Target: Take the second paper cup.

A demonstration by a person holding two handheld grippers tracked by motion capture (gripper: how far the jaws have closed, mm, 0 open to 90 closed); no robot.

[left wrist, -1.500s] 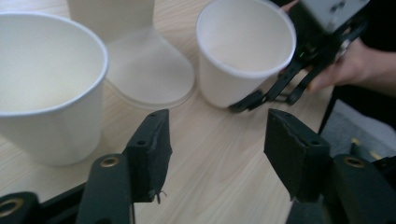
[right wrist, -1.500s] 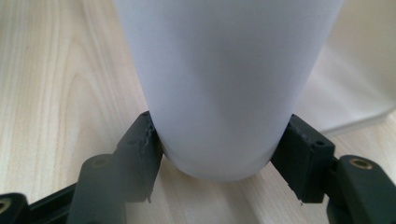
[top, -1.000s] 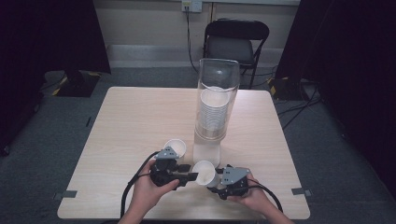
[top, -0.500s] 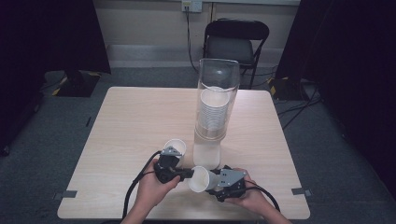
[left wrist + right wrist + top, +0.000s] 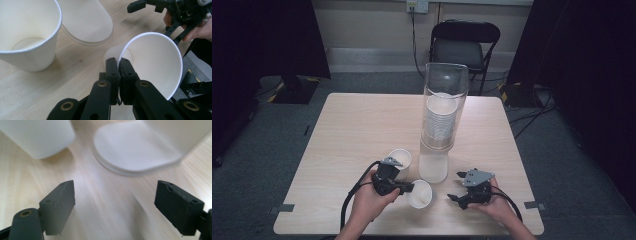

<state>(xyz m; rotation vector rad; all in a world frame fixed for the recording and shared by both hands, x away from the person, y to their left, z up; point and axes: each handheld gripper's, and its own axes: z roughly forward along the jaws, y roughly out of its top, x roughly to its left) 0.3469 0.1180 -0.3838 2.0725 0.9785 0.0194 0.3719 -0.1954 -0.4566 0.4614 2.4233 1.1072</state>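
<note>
My left gripper (image 5: 404, 187) (image 5: 118, 62) is shut on the rim of a white paper cup (image 5: 420, 194) (image 5: 155, 65), held tilted just above the table near its front edge. A second white paper cup (image 5: 399, 159) (image 5: 27, 35) stands upright on the table just behind it. My right gripper (image 5: 453, 196) (image 5: 115, 202) is to the right of the held cup, open, with nothing between its jaws. A tall clear dispenser (image 5: 443, 107) with a stack of cups inside stands on a white base (image 5: 433, 167) (image 5: 87, 21) (image 5: 135, 152) in the middle of the table.
The wooden table (image 5: 352, 130) has bare surface to the left and behind. A black folding chair (image 5: 464, 42) stands beyond the far edge. Black cables (image 5: 354, 192) trail from both grippers toward the person.
The right gripper let go of the cup and drew back to the right, now open. The left gripper keeps the cup by its rim, moved slightly right.
</note>
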